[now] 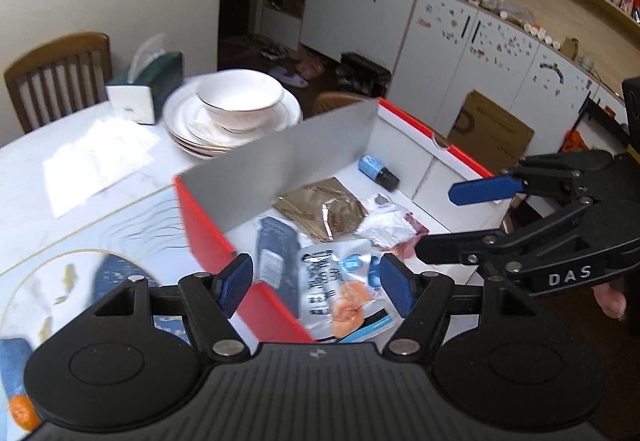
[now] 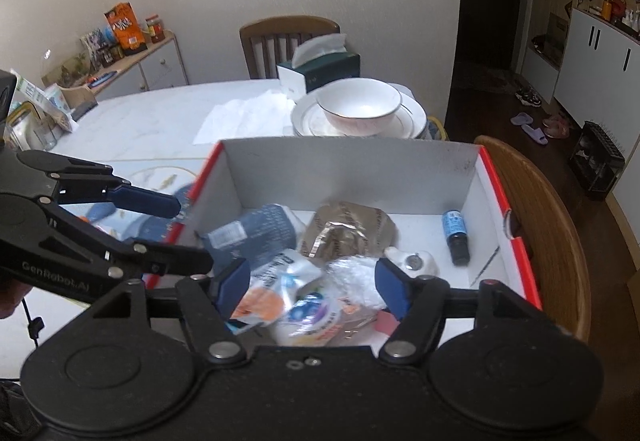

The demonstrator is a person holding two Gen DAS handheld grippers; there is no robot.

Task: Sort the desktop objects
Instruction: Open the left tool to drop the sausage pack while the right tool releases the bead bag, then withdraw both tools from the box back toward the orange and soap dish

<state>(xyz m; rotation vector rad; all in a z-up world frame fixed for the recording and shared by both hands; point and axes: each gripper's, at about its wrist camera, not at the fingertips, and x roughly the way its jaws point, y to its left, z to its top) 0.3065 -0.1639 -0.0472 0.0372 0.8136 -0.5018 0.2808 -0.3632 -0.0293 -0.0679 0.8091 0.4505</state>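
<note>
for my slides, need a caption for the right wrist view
Open right gripper above red-edged box holding snack packets.

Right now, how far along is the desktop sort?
Done: the red-edged box already holds snack pouches, a brown foil bag and a small blue-labelled bottle. In hand: nothing; left gripper and right gripper both stand open above the box. Left: the bowl on stacked plates, tissue box and loose tissues remain on the table, if they count.
</note>
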